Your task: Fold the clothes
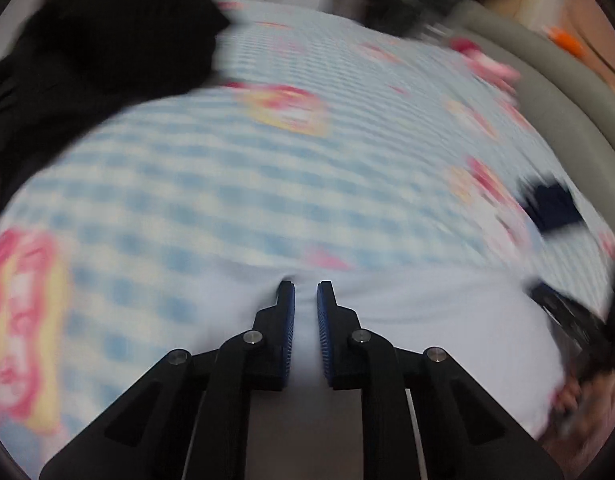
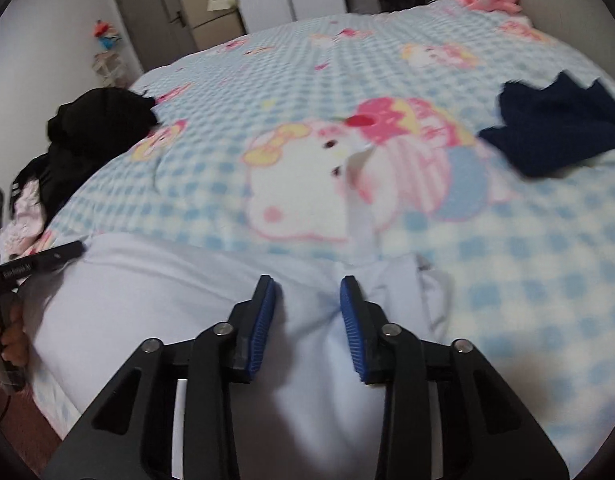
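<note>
Here, left gripper [image 1: 306,285] jaws pinch white garment [image 1: 407,312]; right gripper [image 2: 307,280] jaws apart.

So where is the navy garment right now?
In the right wrist view the navy garment lies crumpled on the checked bedspread, far right, beyond the white garment.

Both wrist views sit low and close over the white garment [image 1: 407,320] [image 2: 179,304], facing forward across the checked bed [image 1: 267,184] [image 2: 507,280]; both share this.
</note>
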{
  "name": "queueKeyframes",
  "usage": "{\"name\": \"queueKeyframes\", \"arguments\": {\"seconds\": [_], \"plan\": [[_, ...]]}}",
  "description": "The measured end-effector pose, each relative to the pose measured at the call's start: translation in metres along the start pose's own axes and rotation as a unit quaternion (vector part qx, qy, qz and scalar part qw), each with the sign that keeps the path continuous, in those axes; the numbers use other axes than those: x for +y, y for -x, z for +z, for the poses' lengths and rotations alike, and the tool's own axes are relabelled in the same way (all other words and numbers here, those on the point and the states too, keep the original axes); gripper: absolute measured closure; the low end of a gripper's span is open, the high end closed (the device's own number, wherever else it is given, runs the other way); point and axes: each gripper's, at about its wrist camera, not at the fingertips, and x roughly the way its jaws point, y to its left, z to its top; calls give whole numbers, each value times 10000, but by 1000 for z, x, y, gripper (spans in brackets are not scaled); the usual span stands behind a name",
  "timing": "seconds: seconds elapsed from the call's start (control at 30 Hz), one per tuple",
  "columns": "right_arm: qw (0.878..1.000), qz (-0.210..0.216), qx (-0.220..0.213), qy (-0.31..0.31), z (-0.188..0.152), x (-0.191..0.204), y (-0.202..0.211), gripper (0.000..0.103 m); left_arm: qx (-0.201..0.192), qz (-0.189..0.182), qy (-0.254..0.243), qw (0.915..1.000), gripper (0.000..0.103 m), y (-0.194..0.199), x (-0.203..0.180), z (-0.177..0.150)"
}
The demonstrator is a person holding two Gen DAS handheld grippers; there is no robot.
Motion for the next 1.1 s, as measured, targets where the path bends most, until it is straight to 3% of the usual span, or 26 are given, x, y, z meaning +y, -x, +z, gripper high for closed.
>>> {"name": "queueKeyframes", "arguments": {"seconds": [0.03,0.1,0.13,0.17,0.23,0.3,0.37,0.47,0.53,0.63,0.73,0.87,0.93,1.0,1.1], "plan": [[10000,5,-54,-20,-1,0,5,81,-42,8,262,9996,89,4,12,1],[9998,14,-163,-61,-4,0,16,96,-166,-32,582,9982,74,14,24,-1],[9997,19,-217,-82,-5,0,22,91,-227,-52,742,9970,76,19,30,-1],[9996,23,-271,-102,-6,0,27,78,-351,-70,720,9968,76,27,26,-3],[9992,33,-380,-143,-8,0,38,77,-682,-329,176,9970,75,48,-4,-10],[9986,42,-488,-184,-11,0,49,74,-770,-688,-308,9942,71,58,-36,-20],[9980,51,-597,-225,-13,1,60,69,-486,-972,-437,9931,68,48,-59,-32],[9979,-10,-607,-205,-18,3,69,71,61,-1359,-503,9894,68,27,-90,-53],[9988,-127,-460,-110,-24,6,67,71,94,-1022,-899,9907,68,21,-109,-65],[9993,-302,-238,33,-32,12,65,72,108,-644,-1102,9918,68,18,-109,-70],[9987,-477,-17,176,-40,18,63,73,434,-582,-793,9942,89,30,-73,-69],[9972,-749,38,-21,-51,-3,79,75,395,-544,-5,9977,89,56,-16,-74],[9937,-1122,25,-74,-54,-14,85,70,178,-550,382,9976,90,68,5,-74],[9947,-973,-81,-323,-54,-24,92,69,-70,-489,628,9968,89,79,19,-75],[9966,-712,-375,-195,-52,-16,104,69,-195,-399,372,9983,81,85,12,-80]]}}
